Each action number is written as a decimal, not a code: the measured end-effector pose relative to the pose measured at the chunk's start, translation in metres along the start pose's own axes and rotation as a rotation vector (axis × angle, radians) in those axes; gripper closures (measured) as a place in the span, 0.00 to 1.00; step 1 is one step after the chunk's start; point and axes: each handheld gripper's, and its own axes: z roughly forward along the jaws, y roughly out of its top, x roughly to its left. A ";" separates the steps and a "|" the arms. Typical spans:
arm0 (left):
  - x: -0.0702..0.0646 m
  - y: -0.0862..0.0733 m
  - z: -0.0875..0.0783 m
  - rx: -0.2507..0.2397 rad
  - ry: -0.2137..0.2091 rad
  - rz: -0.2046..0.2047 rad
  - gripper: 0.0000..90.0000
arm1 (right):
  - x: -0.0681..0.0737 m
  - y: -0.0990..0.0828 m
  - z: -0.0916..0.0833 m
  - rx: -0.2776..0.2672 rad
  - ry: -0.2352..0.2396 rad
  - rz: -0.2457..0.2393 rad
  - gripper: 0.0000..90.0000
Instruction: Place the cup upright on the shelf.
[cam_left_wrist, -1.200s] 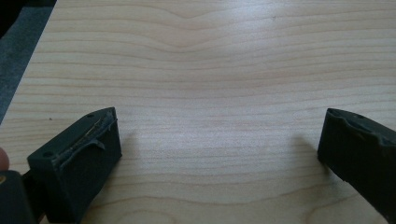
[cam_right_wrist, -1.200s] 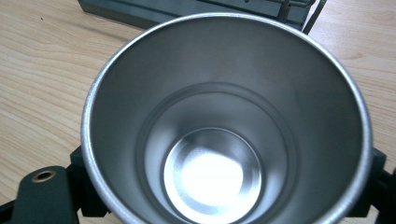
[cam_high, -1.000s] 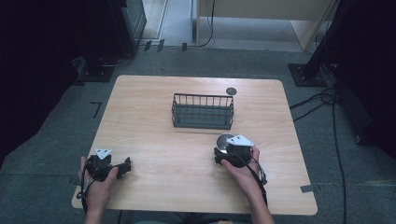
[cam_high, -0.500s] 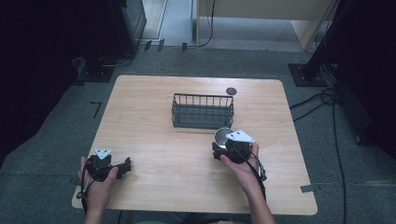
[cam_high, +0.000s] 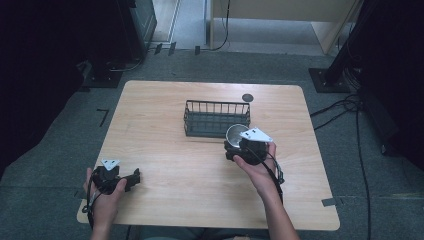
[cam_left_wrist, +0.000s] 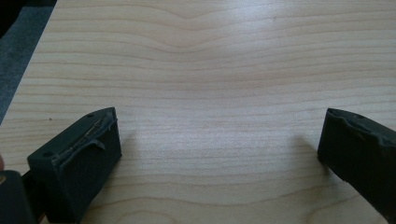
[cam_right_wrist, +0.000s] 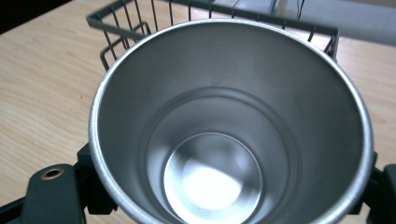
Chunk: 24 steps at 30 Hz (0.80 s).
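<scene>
Right gripper clamped on steel cup, beside wire basket; left gripper jaws spread, empty, over table.

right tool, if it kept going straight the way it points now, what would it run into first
Probably the wire basket. The right tool is shut on the steel cup, and the right gripper view has the basket's near wall just beyond the cup's rim. The gap between them is hard to judge.

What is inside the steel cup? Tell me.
The steel cup in the right gripper is empty: bare shiny walls and bottom. The table beneath it is hidden by the cup.
</scene>
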 end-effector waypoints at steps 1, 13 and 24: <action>0.000 0.000 0.000 0.000 0.000 0.000 0.00 | 0.000 0.002 0.000 -0.005 0.001 -0.001 0.20; 0.000 0.000 0.000 -0.003 0.000 -0.003 0.00 | 0.000 0.035 -0.001 -0.064 -0.017 -0.023 0.20; 0.000 0.000 0.000 -0.001 0.000 -0.002 0.00 | -0.007 0.058 0.010 -0.090 -0.032 -0.014 0.20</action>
